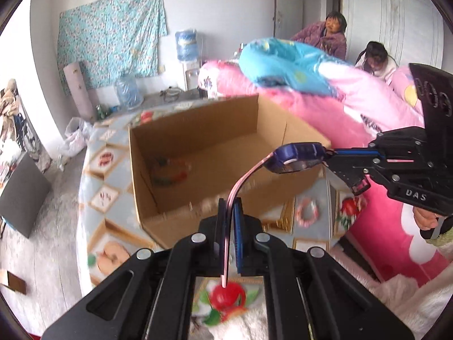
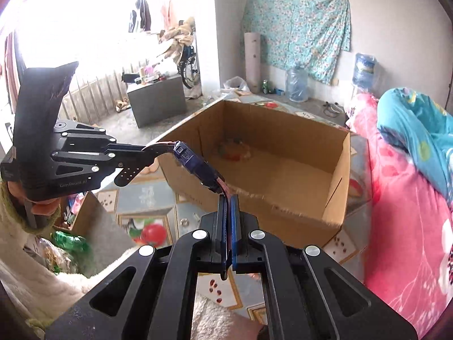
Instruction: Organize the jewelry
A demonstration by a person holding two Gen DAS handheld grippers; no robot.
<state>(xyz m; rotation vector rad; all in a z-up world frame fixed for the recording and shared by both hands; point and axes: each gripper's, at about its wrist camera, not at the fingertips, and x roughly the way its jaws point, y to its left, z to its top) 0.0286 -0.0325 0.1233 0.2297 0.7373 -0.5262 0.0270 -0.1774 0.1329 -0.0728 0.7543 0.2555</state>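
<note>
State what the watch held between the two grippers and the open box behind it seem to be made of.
Watch: probably plastic, with a glossy blue case and a smooth pink strap that bends freely, perhaps rubber. Box: corrugated cardboard, matte brown, with a frayed, torn front edge.

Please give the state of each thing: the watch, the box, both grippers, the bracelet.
Watch: held in the air above the box front, a strap end in each gripper.
Box: open, a bracelet inside.
Left gripper: shut on strap.
Right gripper: shut on strap.
Pink bracelet: on the table.
</note>
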